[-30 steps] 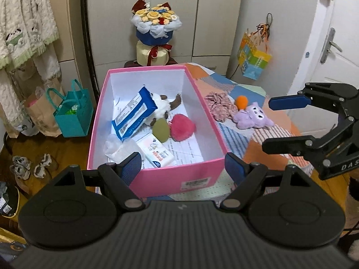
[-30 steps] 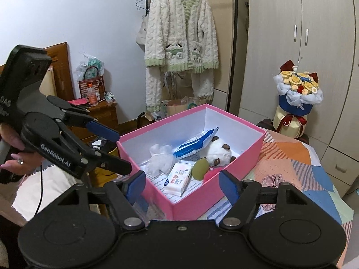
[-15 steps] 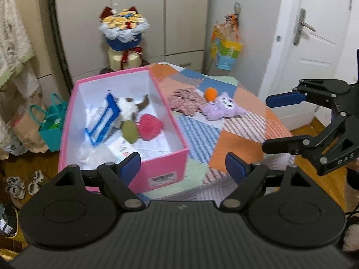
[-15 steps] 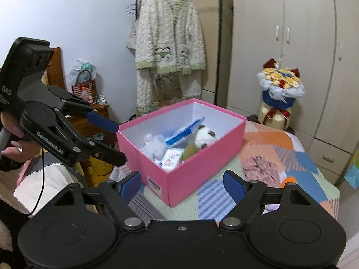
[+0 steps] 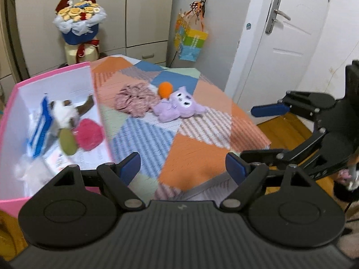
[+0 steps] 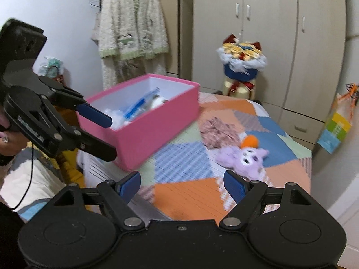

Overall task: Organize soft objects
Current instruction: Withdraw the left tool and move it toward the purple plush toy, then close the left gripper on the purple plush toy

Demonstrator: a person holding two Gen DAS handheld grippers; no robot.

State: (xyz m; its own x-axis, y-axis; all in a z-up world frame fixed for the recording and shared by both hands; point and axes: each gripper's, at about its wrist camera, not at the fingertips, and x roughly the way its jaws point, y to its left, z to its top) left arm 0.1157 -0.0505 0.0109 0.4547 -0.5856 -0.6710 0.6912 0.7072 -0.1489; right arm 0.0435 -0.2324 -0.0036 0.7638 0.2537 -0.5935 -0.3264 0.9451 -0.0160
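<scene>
A pink box (image 5: 99,121) (image 6: 154,125) stands on the left of a patchwork-covered table (image 5: 193,145) (image 6: 190,192). It holds a pink ball (image 5: 88,133), a green pad (image 5: 67,142), a white plush and packets. On the cloth lie a pink scrunchie (image 5: 134,100) (image 6: 218,132), an orange pompom (image 5: 165,89) (image 6: 250,140) and a purple plush (image 5: 179,109) (image 6: 244,159). My left gripper (image 5: 182,170) (image 6: 103,134) is open and empty above the table's near edge. My right gripper (image 6: 182,185) (image 5: 258,132) is open and empty, off the table's right edge.
A flower bouquet (image 5: 78,29) (image 6: 242,65) stands behind the table by the wardrobe. A colourful paper bag (image 5: 190,40) hangs on the wall. A white door (image 5: 282,44) is at the right. A knitted cardigan (image 6: 132,33) hangs at the back left.
Both grippers have swung to the right, away from the box and toward the plush, pompom and scrunchie. Both stay open and empty. The objects have not moved.
</scene>
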